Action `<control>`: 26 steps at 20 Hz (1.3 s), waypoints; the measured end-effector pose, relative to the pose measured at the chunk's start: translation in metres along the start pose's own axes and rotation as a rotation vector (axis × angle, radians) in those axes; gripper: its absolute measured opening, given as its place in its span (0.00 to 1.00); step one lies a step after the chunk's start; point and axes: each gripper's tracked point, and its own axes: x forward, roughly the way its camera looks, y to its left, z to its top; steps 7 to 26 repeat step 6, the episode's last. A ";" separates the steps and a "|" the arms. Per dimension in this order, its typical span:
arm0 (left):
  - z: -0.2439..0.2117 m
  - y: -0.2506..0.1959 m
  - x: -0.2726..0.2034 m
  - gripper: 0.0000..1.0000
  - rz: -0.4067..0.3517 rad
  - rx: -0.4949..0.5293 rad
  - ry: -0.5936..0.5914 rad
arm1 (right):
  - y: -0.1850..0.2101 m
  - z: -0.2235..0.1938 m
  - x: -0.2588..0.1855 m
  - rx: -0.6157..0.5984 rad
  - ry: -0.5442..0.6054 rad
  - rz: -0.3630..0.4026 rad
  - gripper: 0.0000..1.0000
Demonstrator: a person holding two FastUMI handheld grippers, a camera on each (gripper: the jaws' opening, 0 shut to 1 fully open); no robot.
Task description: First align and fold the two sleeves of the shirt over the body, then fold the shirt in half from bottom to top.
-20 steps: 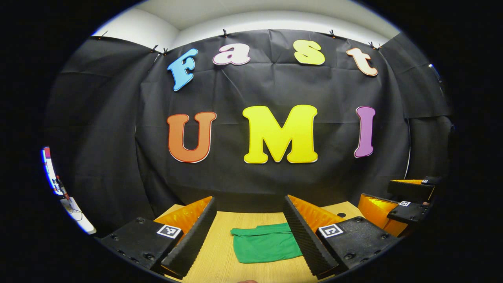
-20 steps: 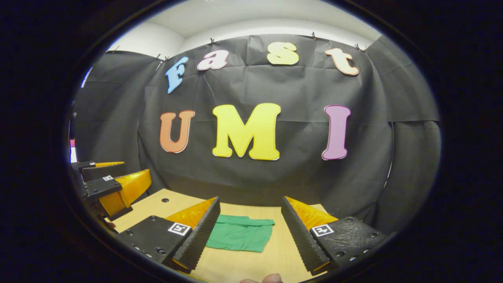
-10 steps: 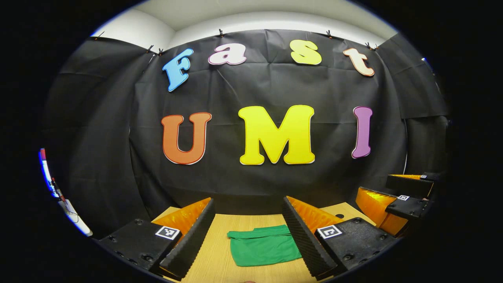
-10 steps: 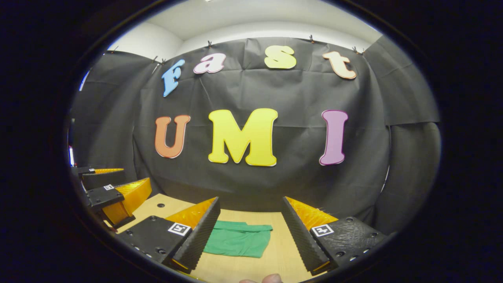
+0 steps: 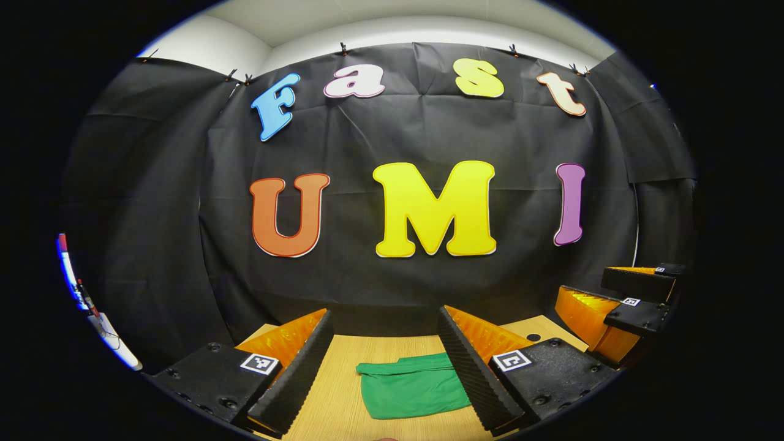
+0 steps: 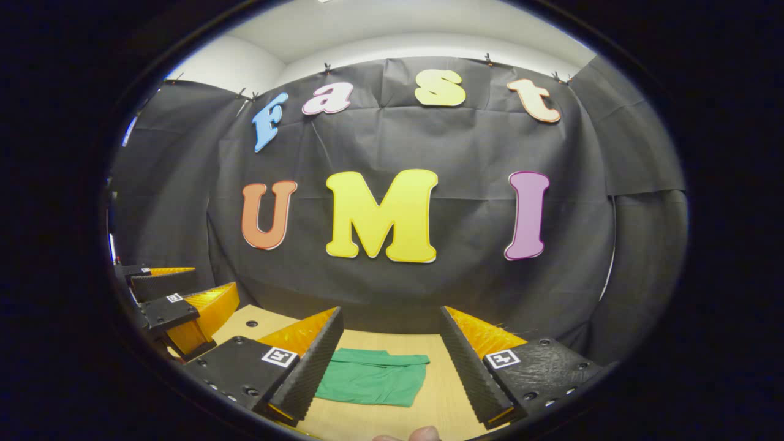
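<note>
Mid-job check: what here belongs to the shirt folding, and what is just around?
Job:
green shirt, folded small, lying on the table
left gripper, open
right gripper, open

Around:
wooden table
black booth cloth

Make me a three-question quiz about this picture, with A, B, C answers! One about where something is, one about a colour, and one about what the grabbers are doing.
1. Where is the shirt?
A. on the table
B. hanging on the wall
C. inside a box

2. What colour is the shirt?
A. red
B. green
C. white

3. How is the left gripper?
A. shut on the shirt
C. shut on a cup
B. open, holding nothing

Answers:
1 A, it lies folded flat on the wooden top.
2 B, the cloth is plainly green in both views.
3 B, its fingers stand wide apart above the table; the right gripper is open too.
</note>
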 end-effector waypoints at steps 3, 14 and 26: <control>-0.004 -0.001 0.002 1.00 0.002 -0.010 0.015 | 0.000 0.000 0.004 -0.001 0.007 0.008 0.95; -0.003 -0.002 0.007 1.00 0.009 -0.007 0.010 | -0.003 -0.006 0.009 0.000 0.021 0.005 0.95; -0.003 -0.002 0.007 1.00 0.009 -0.007 0.010 | -0.003 -0.006 0.009 0.000 0.021 0.005 0.95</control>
